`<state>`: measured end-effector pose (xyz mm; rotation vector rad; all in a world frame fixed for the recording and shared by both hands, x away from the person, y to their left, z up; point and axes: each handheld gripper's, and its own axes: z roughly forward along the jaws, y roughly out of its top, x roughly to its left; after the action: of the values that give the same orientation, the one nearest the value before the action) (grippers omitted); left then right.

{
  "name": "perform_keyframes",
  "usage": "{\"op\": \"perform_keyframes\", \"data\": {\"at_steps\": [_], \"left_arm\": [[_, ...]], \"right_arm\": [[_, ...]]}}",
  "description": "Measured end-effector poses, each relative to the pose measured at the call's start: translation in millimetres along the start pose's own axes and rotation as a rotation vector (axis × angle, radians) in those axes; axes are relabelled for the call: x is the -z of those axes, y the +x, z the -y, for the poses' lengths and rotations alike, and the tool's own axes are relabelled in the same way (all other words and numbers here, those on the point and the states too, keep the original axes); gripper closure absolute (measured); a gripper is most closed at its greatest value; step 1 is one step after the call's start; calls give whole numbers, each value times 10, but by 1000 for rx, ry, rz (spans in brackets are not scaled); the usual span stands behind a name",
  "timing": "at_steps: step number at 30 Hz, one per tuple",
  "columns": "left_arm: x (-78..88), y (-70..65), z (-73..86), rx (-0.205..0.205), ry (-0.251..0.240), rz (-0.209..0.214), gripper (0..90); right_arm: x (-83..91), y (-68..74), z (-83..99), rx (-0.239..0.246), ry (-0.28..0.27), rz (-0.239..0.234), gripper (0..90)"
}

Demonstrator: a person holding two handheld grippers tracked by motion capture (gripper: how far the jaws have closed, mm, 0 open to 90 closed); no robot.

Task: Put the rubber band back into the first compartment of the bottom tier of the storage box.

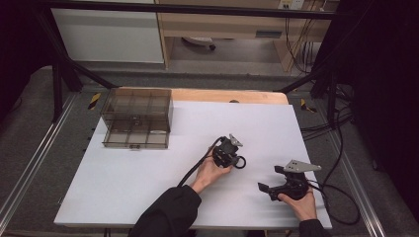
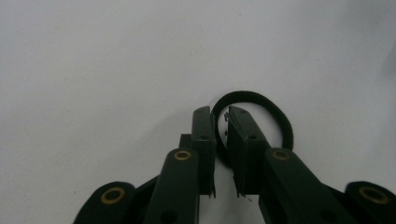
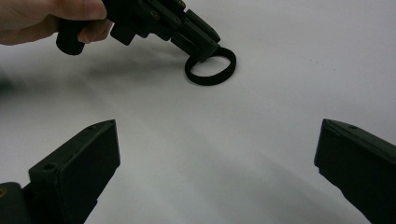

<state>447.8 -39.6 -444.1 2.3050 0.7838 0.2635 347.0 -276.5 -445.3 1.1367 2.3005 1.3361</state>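
A black elastic ring [image 1: 242, 163] lies flat on the white table top [image 1: 148, 168], right of the middle. My left gripper [image 1: 236, 159] points down at its near-left edge. In the left gripper view the jaws [image 2: 217, 112] stand almost together with the ring's band [image 2: 252, 95] pinched between the pads. The right gripper view shows the same grip from the side: the left gripper [image 3: 205, 53] has its tips on the ring [image 3: 208, 80]. My right gripper [image 1: 270, 177] rests near the front right, open wide [image 3: 218, 125] with nothing between its jaws.
A smoky clear plastic compartment box [image 1: 136, 123] stands at the back left of the table. A wooden strip [image 1: 227, 95] runs along the far edge. Black cables [image 1: 341, 192] trail off the right side.
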Motion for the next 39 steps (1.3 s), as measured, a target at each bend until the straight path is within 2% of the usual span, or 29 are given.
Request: {"op": "perform_keyframes", "data": {"at_steps": [10, 15, 26, 39], "left_arm": [[-4, -15, 1, -4, 1, 0, 857], [15, -7, -2, 0, -4, 20, 865], [172, -13, -21, -7, -35, 51, 869], [377, 29, 34, -8, -57, 59, 870]], "right_arm": [[2, 0, 0, 0, -1, 0, 8], [3, 0, -1, -1, -1, -1, 8], [2, 0, 0, -1, -1, -1, 8], [1, 0, 0, -2, 0, 0, 8]]}}
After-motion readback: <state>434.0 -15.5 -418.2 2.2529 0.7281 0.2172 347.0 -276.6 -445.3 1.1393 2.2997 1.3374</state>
